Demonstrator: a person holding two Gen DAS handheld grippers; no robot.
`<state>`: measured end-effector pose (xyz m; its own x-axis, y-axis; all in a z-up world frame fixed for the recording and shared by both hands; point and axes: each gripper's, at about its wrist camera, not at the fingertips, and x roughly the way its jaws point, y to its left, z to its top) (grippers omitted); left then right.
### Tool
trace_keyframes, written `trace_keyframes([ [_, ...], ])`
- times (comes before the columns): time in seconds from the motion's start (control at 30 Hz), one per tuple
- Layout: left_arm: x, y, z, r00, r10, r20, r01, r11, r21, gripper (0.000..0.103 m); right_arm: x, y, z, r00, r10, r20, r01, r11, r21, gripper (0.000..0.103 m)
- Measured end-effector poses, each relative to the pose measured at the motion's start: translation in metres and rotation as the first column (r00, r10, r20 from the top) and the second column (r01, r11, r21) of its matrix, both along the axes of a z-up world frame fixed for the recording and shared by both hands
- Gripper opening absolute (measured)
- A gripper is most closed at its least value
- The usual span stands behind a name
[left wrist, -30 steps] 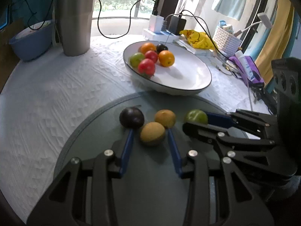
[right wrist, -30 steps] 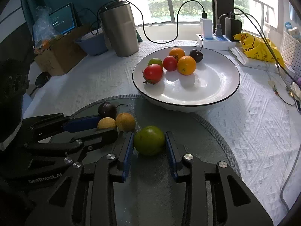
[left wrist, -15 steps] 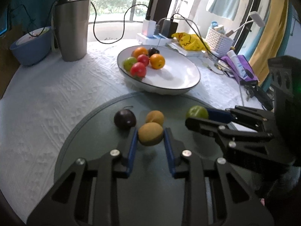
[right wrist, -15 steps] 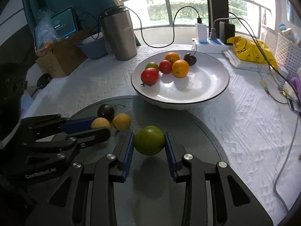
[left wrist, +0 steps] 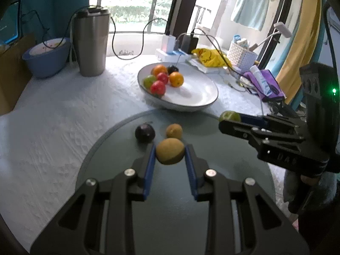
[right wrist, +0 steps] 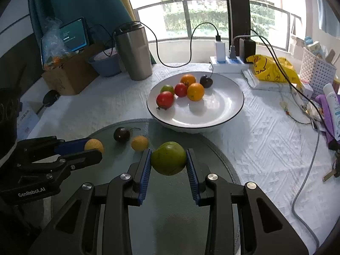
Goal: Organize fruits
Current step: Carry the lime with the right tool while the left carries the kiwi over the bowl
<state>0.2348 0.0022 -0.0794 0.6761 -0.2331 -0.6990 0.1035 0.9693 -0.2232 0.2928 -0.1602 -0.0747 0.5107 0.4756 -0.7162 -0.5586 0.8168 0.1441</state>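
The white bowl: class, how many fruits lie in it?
6, clustered at the white bowl's far-left side: two oranges, two red fruits, one green, one dark plum. None seems hidden.

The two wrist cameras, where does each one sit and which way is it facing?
Left wrist: sits on the left hand-held gripper, looking forward and down along its fingers, shut on a brown fruit, toward the white bowl; the right hand-held gripper shows at right.
Right wrist: sits on the right hand-held gripper, looking down its fingers, shut on a green fruit; the left hand-held gripper shows at left.
Shared: bowl, steel tumbler, dark plum, small orange fruit, glass turntable.
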Motion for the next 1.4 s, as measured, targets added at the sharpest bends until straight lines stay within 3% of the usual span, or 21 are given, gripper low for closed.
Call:
trace_keyframes([
  [0.67,0.039,-0.026,0.032,0.996,-0.057,0.066,0.054,0.997,0.049,0.03,0.027,-0.021,0.027,0.998,-0.022,0.059,0.02,0.999,0.031,0.035],
  [1.4,0.106,-0.042,0.008,0.998,-0.067,0.011,0.066,0.995,0.076,0.03,0.094,-0.03,0.014,0.998,-0.042,0.041,0.04,0.998,0.048,0.035],
])
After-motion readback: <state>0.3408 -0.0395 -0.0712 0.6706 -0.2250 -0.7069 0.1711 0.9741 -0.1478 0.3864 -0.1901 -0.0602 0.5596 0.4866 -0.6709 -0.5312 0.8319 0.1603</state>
